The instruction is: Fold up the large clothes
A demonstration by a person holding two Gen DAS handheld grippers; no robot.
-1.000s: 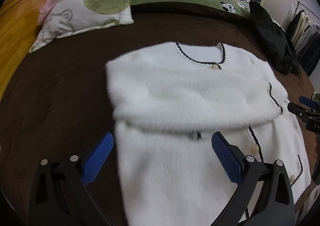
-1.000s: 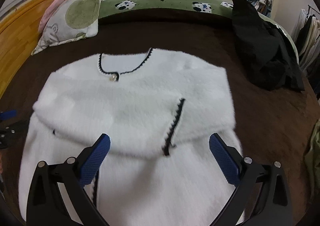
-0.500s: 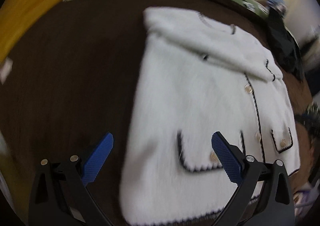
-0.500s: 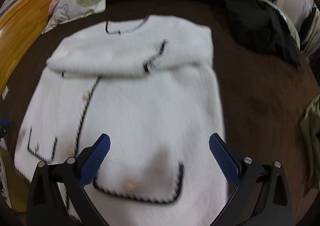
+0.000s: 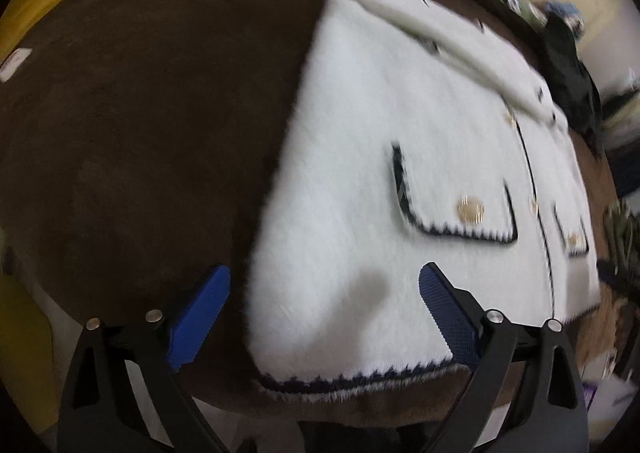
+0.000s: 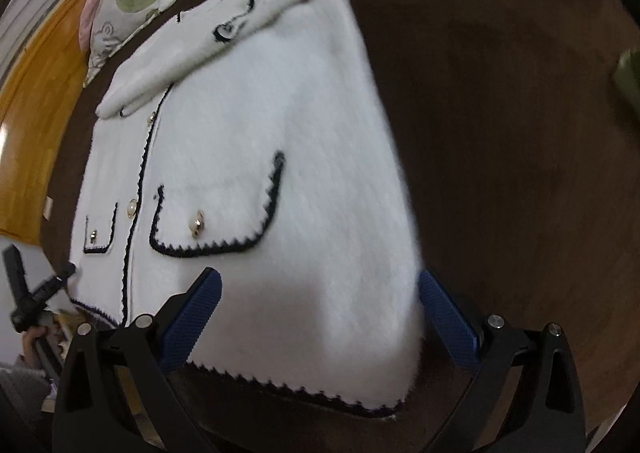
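A fluffy white cardigan [image 5: 380, 125] with black zigzag trim, gold buttons and two front pockets lies flat on a dark brown bedspread [image 5: 140, 113], sleeves folded across its chest. It also shows in the right wrist view [image 6: 260, 141]. My left gripper [image 5: 324, 313] is open and empty, hovering over the hem's left corner. My right gripper [image 6: 320, 313] is open and empty, over the hem's right corner. The left gripper [image 6: 36, 293] shows at the left edge of the right wrist view.
A spotted pillow [image 6: 132, 1] lies at the head of the bed by an orange wooden frame [image 6: 36, 101]. A pile of black clothing [image 5: 568, 65] sits at the far right. The bed's near edge [image 5: 360, 409] runs just below the hem.
Both grippers have moved back from the folded sleeves to the cardigan's bottom hem, and lower toward it. Both stay open and empty.
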